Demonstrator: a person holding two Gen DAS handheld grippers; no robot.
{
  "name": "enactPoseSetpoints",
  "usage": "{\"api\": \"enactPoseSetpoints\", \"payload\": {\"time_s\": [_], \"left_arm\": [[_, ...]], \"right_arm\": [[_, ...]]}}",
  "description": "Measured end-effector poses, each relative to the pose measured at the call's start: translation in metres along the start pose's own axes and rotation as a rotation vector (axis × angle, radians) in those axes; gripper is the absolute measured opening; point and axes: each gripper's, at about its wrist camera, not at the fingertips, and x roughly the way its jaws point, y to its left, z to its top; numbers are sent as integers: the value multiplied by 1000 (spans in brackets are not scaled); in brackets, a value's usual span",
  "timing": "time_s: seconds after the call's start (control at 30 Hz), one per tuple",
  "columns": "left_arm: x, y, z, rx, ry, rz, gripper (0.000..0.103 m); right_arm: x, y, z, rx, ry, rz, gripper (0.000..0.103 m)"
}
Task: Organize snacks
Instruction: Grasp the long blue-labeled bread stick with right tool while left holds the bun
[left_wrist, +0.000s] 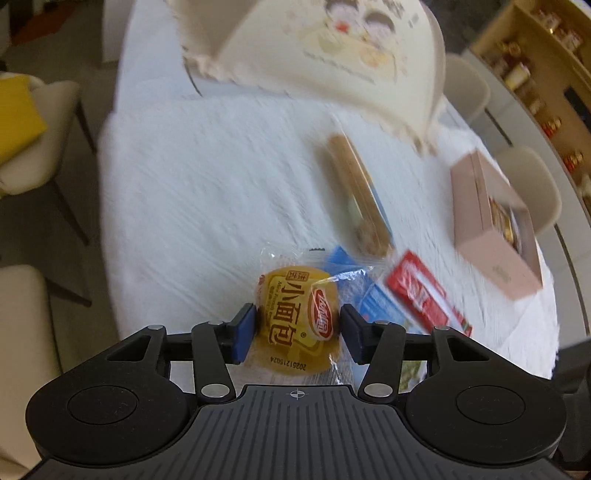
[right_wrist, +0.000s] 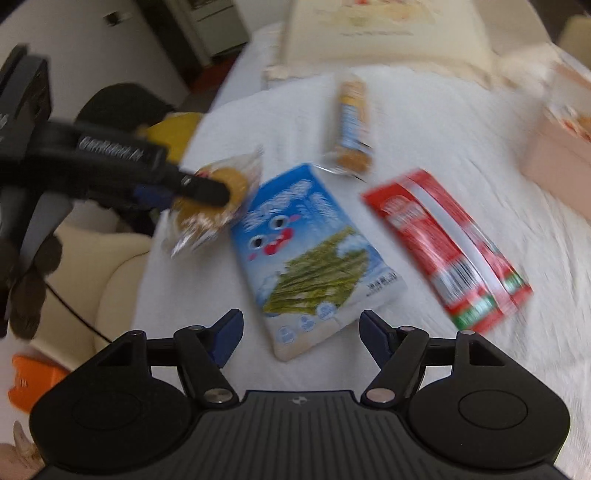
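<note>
the left gripper (left_wrist: 297, 326) had the small yellow bread packet (left_wrist: 297, 314) between its blue pads, which sat against the packet's two sides at its middle; the grip looked light, and whether the packet was lifted off the white cloth (left_wrist: 207, 192) could not be told. in the right wrist view the same packet (right_wrist: 212, 201) showed at the left edge of the table with the left gripper's finger across it. it looked soft and light in crinkly film, so a hard squeeze would likely crush the bun; a hold across the body, not the sealed ends, seemed best.

further right lay the blue seaweed packet (right_wrist: 314, 254), flat on the cloth, its near end lying between the right gripper's fingers. the right gripper (right_wrist: 298, 338) hung over it with jaws wide and nothing in them. that packet looked thin, slick and brittle inside, best pinched by a long edge.

beyond it lay a clear-wrapped biscuit roll (right_wrist: 351, 125), and to the right a red packet (right_wrist: 447, 243). at the far right stood a pink box (left_wrist: 495, 225), open, with wrapped snacks inside, probably where the rest belong.
</note>
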Motion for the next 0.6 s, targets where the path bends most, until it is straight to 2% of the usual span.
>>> {"api": "enactPoseSetpoints", "payload": {"time_s": [0.1,0.23,0.33,0.47,0.53,0.57,0.6], "left_arm": [[-16,6,4,-12,-28,23,55],[-23,9,-3,-38,-5,52,55],[-22,0,-13,-7,30,21,55],[-24,-17,-21,49,65,-20,55],[-25,-23,-24,61,74,-38,55],[-25,-26,-25,66,77,-47,55],[-25,-28,-26,72,80,-58,55]], "right_arm": [[-14,1,19,-57,-30,-24,74],[-8,-12,65,-62,-70,-162,78],[25,-20,110,-64,-59,-242,78],[86,-28,152,-47,18,-294,78],[105,-30,156,-31,53,-291,70],[110,-31,155,-26,71,-283,51],[111,-32,152,-25,85,-273,39]]}}
